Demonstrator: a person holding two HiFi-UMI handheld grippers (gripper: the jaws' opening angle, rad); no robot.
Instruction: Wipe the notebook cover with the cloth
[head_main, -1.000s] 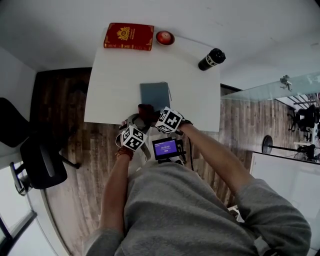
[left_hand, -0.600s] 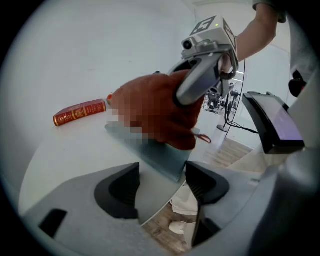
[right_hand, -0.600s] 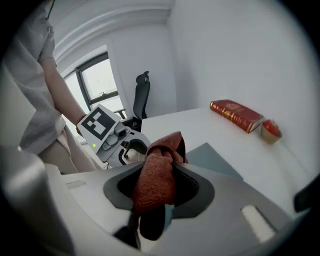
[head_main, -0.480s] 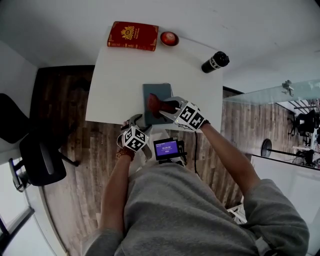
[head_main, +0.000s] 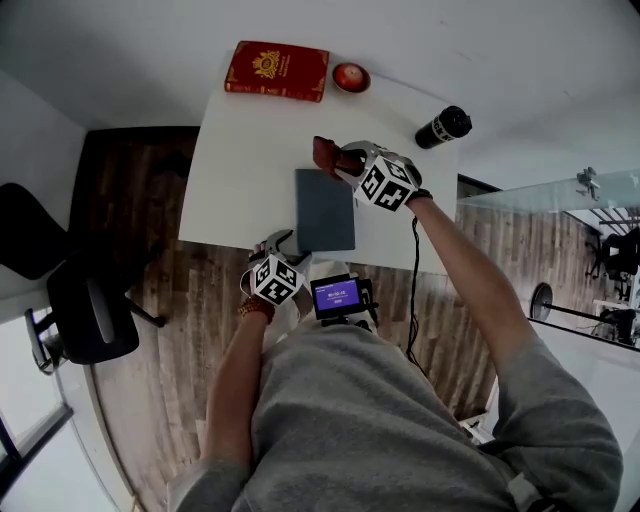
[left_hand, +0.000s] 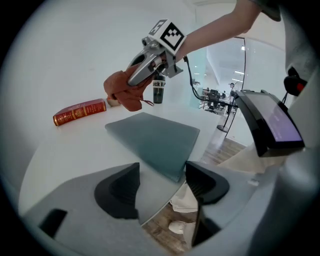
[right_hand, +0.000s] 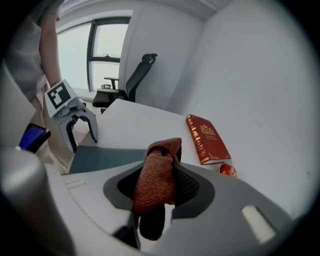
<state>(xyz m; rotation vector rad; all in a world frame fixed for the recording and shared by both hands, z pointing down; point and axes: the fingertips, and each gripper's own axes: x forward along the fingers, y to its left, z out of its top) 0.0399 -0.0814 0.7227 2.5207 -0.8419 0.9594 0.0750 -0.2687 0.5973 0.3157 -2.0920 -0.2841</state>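
Observation:
A grey-blue notebook (head_main: 325, 210) lies flat on the white table (head_main: 240, 160), close to its near edge. My right gripper (head_main: 340, 160) is shut on a bunched red-brown cloth (head_main: 326, 155) just past the notebook's far edge. In the left gripper view the cloth (left_hand: 125, 92) hangs in the air above the table, clear of the notebook (left_hand: 155, 140). In the right gripper view the cloth (right_hand: 157, 175) fills the jaws. My left gripper (head_main: 276, 243) stands open at the table's near edge, by the notebook's near left corner, holding nothing.
A red hardback book (head_main: 277, 70) lies at the table's far edge with a small red round object (head_main: 351, 77) beside it. A black bottle (head_main: 443, 127) stands at the far right corner. A black office chair (head_main: 70, 300) is on the wooden floor at the left.
My right gripper carried the cloth from the table's near edge across the notebook to beyond its far edge and lifted it. The left gripper stayed at the near edge.

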